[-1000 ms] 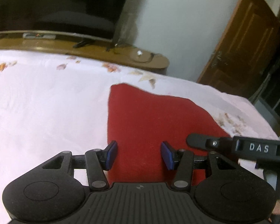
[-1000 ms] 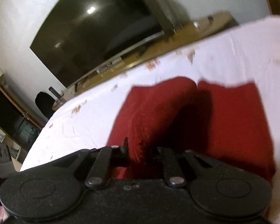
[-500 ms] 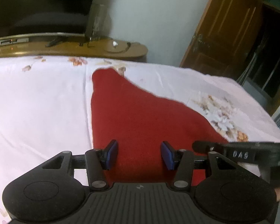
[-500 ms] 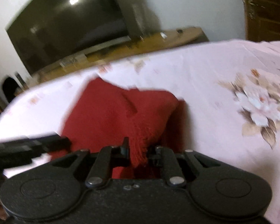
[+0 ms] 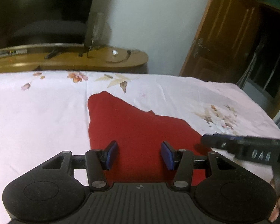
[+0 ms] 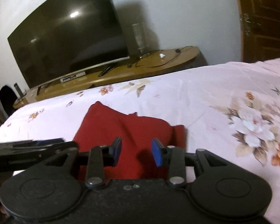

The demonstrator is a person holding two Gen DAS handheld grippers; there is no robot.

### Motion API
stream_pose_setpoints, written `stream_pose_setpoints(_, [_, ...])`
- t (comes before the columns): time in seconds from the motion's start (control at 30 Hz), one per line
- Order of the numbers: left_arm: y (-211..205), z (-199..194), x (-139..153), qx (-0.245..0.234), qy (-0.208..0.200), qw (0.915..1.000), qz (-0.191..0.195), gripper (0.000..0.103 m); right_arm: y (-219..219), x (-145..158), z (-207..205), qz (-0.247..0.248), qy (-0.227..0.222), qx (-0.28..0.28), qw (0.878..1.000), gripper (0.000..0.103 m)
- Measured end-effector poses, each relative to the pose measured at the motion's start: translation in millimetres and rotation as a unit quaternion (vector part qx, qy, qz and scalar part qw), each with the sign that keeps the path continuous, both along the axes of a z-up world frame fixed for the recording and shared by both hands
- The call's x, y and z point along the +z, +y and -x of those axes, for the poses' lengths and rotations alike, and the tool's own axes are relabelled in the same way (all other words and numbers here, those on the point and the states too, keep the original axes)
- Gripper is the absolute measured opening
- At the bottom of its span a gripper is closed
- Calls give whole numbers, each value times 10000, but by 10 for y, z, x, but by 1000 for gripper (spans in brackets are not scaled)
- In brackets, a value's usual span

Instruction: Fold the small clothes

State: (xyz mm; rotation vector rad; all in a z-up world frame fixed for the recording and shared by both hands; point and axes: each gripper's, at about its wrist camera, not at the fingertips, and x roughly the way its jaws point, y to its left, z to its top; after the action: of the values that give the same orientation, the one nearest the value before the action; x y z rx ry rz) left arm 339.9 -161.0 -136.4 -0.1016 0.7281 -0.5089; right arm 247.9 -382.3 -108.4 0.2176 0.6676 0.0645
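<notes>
Both tools, left (image 5: 140, 155) and right (image 6: 136, 151), spread over red cloth (image 5: 140, 130), near edge hidden, perhaps folded.

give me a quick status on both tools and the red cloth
Left tool open, empty, over the red cloth. Right tool open, empty. Cloth lies folded on the floral bedsheet, edges uneven. Nothing else on it.

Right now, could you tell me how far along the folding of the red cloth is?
Done: the red cloth lies on the floral bedsheet with one layer turned over itself, its edge showing on the right. In hand: nothing; the right gripper and left gripper are both open above it. Left: it looks uneven, so probably another fold and some squaring up.
</notes>
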Motion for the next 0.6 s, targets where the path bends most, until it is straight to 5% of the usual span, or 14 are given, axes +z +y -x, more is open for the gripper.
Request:
stream_pose_setpoints(0.2, [-130,-238,-273,76,303,9995,90,51,91,-235,-364,98,224,-64,9997,34])
stream_pose_setpoints(0.37, [-279,-181,-348,-93,48,9998,-153,51,56,-540,-392,720,545,-98,9959,38])
stream_pose_setpoints(0.6, [-173,-322,-99,132,-191,9991,-348,51,-15,-338,-387,220,310,-206,9991,40])
